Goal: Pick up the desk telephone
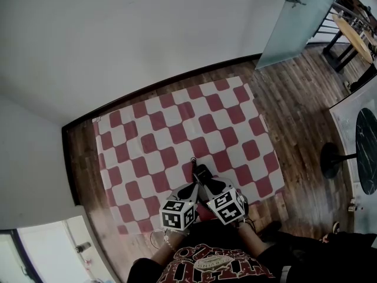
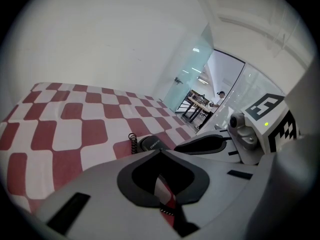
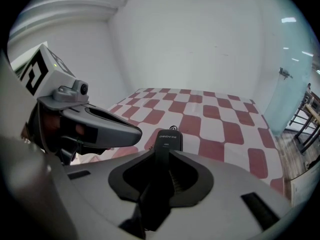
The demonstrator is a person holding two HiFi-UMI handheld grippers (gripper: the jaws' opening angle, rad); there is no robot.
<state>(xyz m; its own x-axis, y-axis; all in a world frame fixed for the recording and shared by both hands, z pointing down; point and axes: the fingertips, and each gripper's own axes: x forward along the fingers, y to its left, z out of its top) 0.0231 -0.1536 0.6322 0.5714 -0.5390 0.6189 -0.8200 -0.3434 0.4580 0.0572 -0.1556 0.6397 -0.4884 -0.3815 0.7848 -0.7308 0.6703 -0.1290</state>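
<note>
Records phone [image 3: 168, 139] flat on the near part of the checked cloth [image 1: 177, 128], lengthwise between the jaws of the right gripper [image 3: 163, 151] (released: jaws slightly apart, one either side of it). Finds left gripper [image 2: 160, 152] clenched, tips meeting, just beside the right, aimed at the same phone.

1. Desk telephone [image 3: 168, 139]: small white brand print on its black end, at 12 o'clock in the right gripper view. The letters are too blurred to read.
2. Left cube [image 1: 178, 213] and right cube [image 1: 227, 207]: black-and-white square codes, no letters.
3. Shirt [image 1: 215, 264]: the print is illegible.
</note>
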